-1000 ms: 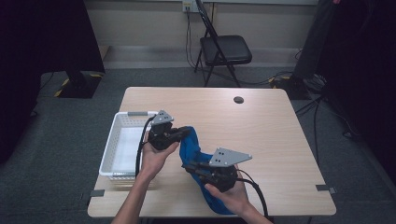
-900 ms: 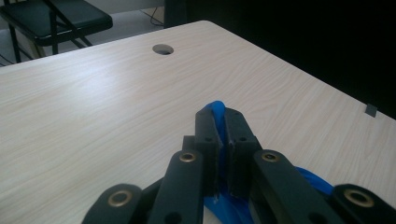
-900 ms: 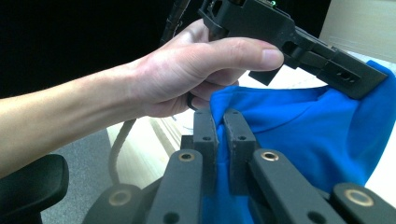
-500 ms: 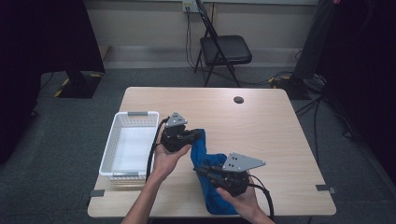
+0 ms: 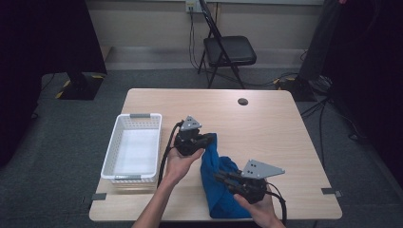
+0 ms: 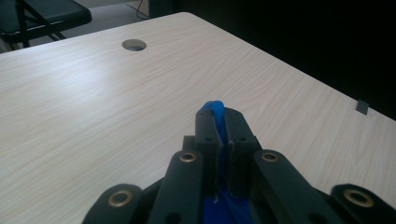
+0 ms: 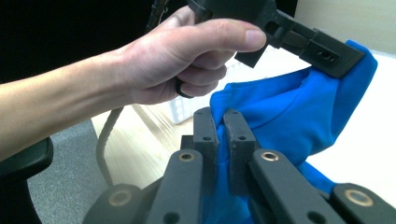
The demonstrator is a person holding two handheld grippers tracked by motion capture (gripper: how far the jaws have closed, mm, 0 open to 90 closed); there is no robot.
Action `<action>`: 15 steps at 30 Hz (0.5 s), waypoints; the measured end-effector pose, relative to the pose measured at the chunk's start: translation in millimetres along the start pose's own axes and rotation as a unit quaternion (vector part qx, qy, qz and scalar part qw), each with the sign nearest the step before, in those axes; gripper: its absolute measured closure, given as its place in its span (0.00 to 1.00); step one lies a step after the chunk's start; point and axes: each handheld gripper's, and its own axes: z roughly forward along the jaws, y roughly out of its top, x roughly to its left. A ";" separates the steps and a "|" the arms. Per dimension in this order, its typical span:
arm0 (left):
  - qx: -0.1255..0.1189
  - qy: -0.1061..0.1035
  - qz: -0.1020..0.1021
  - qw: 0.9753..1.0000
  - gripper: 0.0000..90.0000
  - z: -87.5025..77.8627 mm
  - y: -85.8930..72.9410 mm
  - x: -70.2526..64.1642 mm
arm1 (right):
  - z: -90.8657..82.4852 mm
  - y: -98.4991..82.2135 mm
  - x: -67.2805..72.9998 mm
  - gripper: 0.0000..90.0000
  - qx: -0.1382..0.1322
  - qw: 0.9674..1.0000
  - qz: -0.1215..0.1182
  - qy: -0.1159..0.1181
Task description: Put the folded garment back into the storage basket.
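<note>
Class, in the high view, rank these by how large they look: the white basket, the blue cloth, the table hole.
1. white basket
2. blue cloth, partly hidden by the claws
3. table hole

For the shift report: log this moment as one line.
left tongs: shut on blue cloth | right tongs: shut on blue cloth | white basket: beside, empty

Even overhead light falls on the pale table (image 5: 266,118) in the high view while the frame's left and right edges sink into near-black, and both gripper views are soft, with black upper corners and blurred jaws along the bottom edge.
</note>
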 end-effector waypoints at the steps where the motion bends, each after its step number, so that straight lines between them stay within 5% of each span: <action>1: 0.001 -0.002 0.001 1.000 0.96 2.3 -0.1 -1.5 | -1.4 -2.1 -0.6 0.95 0.001 1.000 0.001 -0.001; 15: 0.025 -0.014 0.007 1.000 0.96 34.2 -4.7 -17.0 | -18.1 -30.6 -14.3 0.95 0.018 0.999 0.019 -0.022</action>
